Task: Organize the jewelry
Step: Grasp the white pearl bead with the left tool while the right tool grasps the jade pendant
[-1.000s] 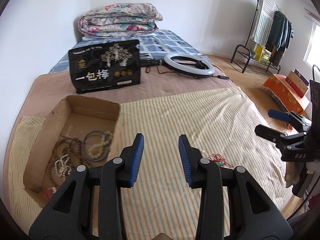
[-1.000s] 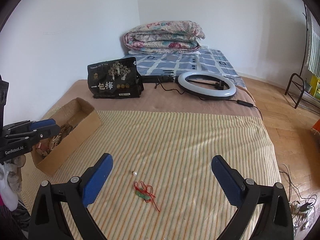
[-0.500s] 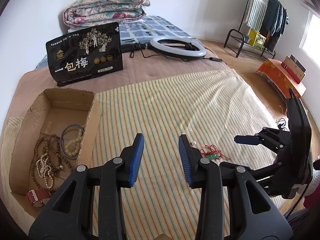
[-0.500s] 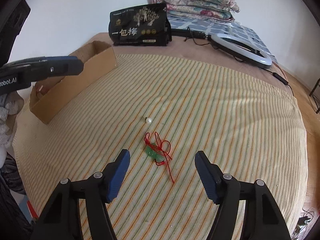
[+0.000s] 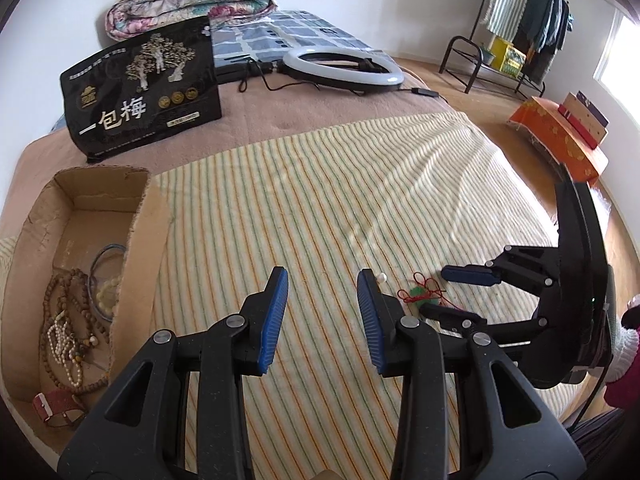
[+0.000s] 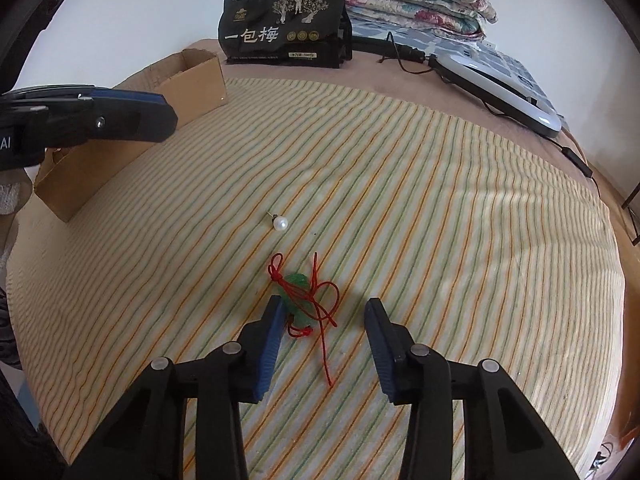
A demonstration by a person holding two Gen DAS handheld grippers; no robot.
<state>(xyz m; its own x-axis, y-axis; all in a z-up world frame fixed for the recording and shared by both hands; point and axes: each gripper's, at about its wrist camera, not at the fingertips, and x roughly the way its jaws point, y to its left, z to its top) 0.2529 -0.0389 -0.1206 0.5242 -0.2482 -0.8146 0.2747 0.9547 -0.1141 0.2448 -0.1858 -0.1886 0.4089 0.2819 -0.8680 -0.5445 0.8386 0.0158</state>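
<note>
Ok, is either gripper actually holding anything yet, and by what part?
Nothing is held yet. The right gripper has just been closing around the green pendant on its red cord, with a gap left on one side. The left gripper is empty.

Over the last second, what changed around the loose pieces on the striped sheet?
The right gripper came down over the green pendant on red cord, its jaws closing in around it, not yet clamped. The left gripper dipped closer, jaws unchanged and empty. The pearl, pendant and cardboard box stayed put.
</note>
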